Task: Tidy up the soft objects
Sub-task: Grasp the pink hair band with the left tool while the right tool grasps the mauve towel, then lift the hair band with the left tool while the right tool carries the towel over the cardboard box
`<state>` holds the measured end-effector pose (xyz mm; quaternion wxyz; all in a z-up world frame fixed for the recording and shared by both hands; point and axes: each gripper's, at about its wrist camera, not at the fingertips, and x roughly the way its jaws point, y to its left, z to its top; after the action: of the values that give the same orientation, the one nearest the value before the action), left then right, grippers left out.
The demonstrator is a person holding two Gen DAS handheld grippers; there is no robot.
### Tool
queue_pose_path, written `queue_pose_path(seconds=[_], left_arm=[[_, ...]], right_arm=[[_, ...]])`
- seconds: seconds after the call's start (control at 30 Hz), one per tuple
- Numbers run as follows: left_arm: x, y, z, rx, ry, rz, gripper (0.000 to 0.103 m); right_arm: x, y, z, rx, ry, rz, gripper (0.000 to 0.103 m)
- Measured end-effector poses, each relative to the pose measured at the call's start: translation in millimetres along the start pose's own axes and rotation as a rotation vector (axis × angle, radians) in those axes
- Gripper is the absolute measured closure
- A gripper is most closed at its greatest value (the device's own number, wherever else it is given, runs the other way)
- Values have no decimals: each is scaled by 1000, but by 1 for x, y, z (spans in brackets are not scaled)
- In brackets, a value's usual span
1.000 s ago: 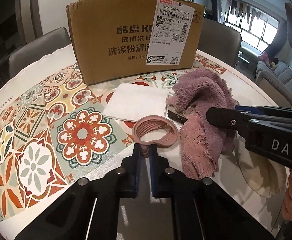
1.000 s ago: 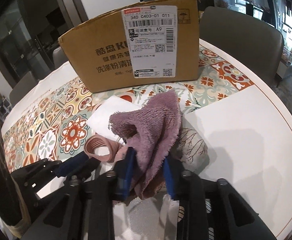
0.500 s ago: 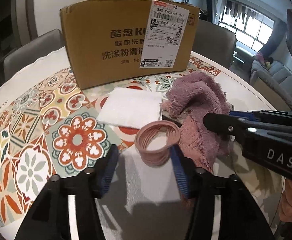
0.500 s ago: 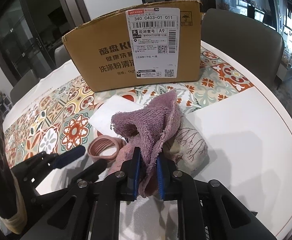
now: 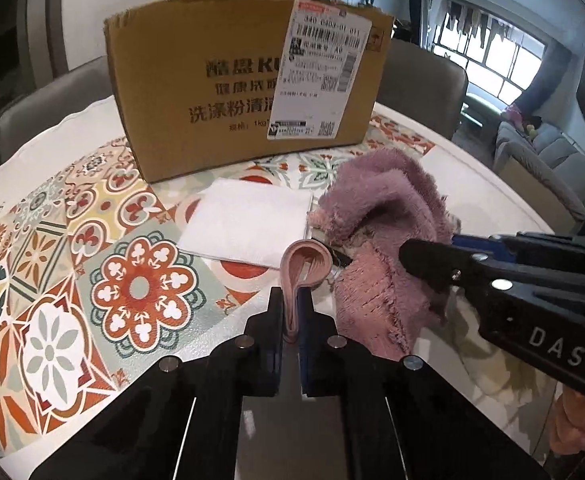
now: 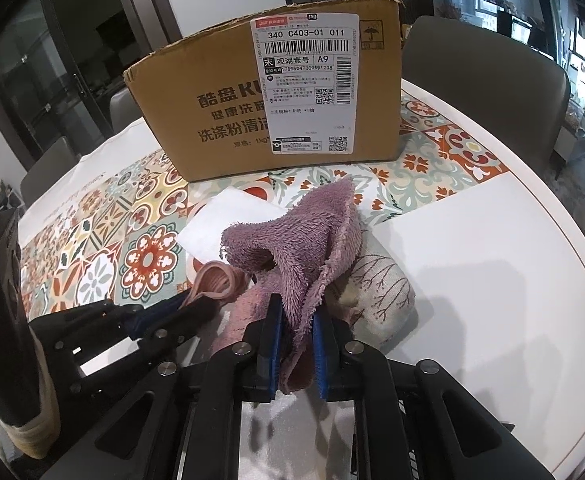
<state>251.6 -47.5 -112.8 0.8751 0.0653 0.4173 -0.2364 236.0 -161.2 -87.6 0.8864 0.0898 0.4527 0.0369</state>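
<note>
My left gripper [image 5: 290, 300] is shut on a bunch of pink elastic bands [image 5: 304, 264], squeezed flat between the jaws; it also shows in the right wrist view [image 6: 216, 280]. My right gripper [image 6: 296, 312] is shut on a purple fluffy towel [image 6: 304, 236], which bunches up above the jaws; the towel also shows in the left wrist view [image 5: 384, 216]. A white folded cloth [image 5: 248, 220] lies flat on the table. A beige cloth with a branch print [image 6: 384, 292] lies under the towel.
A brown cardboard box [image 5: 248, 84] with a shipping label stands at the back of the round table [image 6: 492, 260], on a patterned mat [image 5: 52, 260]. Grey chairs [image 6: 488, 76] stand behind the table.
My left gripper, open around the pink bands half a second ago, has closed and squashed them flat. My right gripper stays clamped on the purple towel.
</note>
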Motion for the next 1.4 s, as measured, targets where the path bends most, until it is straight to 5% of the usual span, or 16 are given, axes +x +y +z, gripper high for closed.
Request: queue_pose_path(seconds=[0.47, 1.4], left_arm=[[-59, -6, 12, -123, -111, 29, 95], [-149, -30, 62, -100, -318, 119, 95]], right_arm=[[-34, -2, 2, 18, -64, 57, 90], [-130, 2, 40, -18, -321, 119, 90]])
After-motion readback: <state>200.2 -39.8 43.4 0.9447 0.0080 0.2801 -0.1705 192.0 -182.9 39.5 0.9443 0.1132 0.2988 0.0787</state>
